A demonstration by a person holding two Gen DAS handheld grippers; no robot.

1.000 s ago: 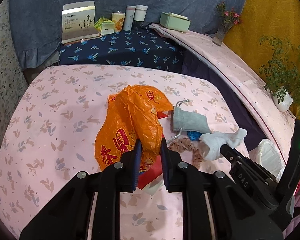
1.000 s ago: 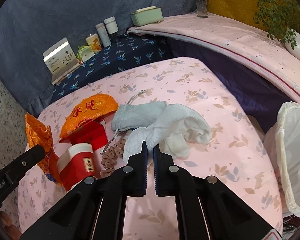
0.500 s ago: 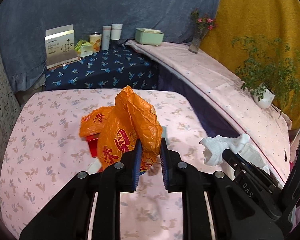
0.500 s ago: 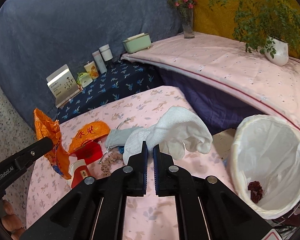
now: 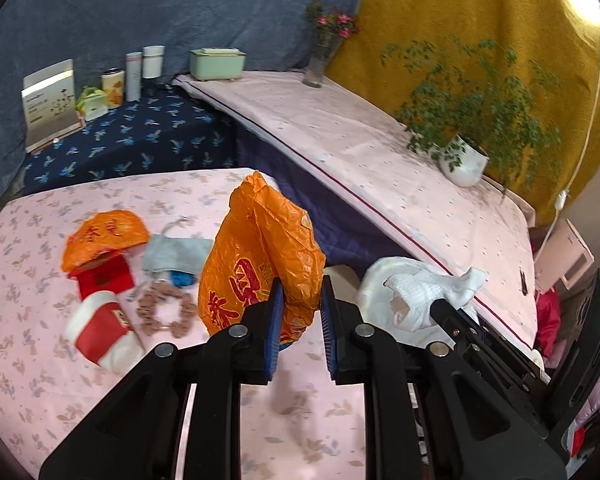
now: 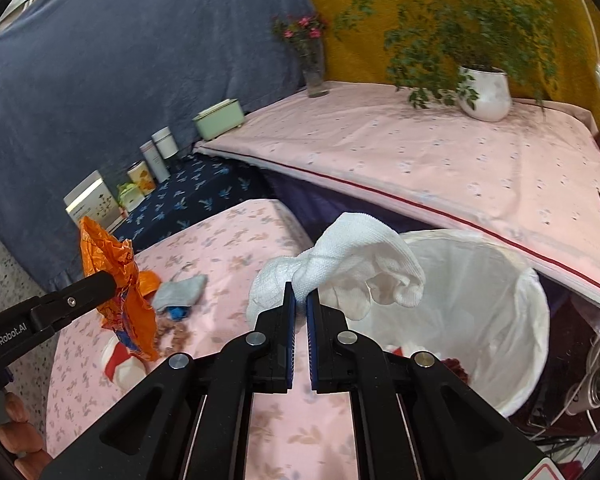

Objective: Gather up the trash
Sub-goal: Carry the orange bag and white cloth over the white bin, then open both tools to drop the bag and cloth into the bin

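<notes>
Black fingers point(image 5: 276, 320), blue pads, silver screws

A crumpled orange plastic bag point(image 5: 260, 256) with red print hangs pinched in my left tongs above the pink floral tabletop; a limp white cloth glove point(image 6: 348, 264) dangles from my right, over the white-lined bin point(image 6: 520, 344).

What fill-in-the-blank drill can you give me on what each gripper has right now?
1. The left gripper is shut on an ____ bag.
2. The right gripper pinches a white ____.
3. The bin is lined with a ____ bag.
4. The bracelet lies on the ____ cloth.

Missing: orange; glove; white; pink
</notes>
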